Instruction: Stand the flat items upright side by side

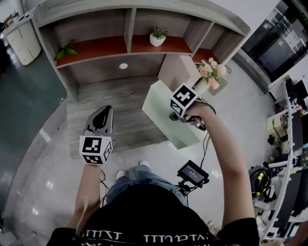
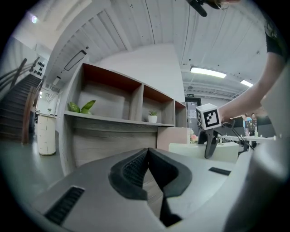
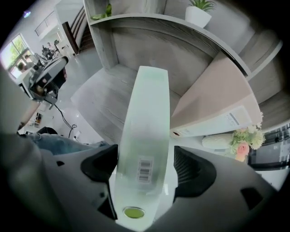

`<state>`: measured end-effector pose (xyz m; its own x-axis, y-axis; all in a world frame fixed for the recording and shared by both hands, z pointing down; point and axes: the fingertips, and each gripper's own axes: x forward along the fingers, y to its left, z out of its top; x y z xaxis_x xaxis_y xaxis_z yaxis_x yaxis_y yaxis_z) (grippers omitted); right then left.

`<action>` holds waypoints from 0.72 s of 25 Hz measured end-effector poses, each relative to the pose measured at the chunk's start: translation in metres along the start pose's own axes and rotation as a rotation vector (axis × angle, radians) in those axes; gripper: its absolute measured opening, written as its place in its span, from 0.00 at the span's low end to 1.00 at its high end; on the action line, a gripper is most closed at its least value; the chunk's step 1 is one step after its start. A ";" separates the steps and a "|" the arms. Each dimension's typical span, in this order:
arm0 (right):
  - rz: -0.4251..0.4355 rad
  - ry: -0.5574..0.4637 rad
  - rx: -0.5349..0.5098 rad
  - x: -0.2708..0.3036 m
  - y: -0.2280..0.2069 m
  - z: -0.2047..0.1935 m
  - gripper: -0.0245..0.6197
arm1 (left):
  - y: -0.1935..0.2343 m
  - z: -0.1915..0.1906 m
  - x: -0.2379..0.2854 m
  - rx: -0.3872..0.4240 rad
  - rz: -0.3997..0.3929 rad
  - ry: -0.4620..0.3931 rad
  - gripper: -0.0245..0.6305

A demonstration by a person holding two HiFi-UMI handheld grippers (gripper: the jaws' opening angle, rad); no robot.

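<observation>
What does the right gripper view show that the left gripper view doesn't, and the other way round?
Only the right gripper view: the barcode label on the pale green file's spine, which stands between the right gripper's jaws. Only the left gripper view: the left gripper's jaws together with nothing between them, and a staircase. Both: the shelf unit, the pink file, the potted plant and the pale green file itself.
</observation>
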<state>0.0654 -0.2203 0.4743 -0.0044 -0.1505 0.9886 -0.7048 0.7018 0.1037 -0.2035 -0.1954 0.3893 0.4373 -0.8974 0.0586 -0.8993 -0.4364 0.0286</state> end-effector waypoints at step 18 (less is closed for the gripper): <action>0.035 -0.104 0.070 0.008 -0.016 0.045 0.55 | 0.018 0.000 -0.012 0.004 0.119 0.011 0.06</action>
<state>0.0445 -0.2637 0.4761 -0.1012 -0.2005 0.9745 -0.7509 0.6579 0.0574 -0.2251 -0.1929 0.3895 0.3278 -0.9420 0.0724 -0.9447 -0.3275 0.0166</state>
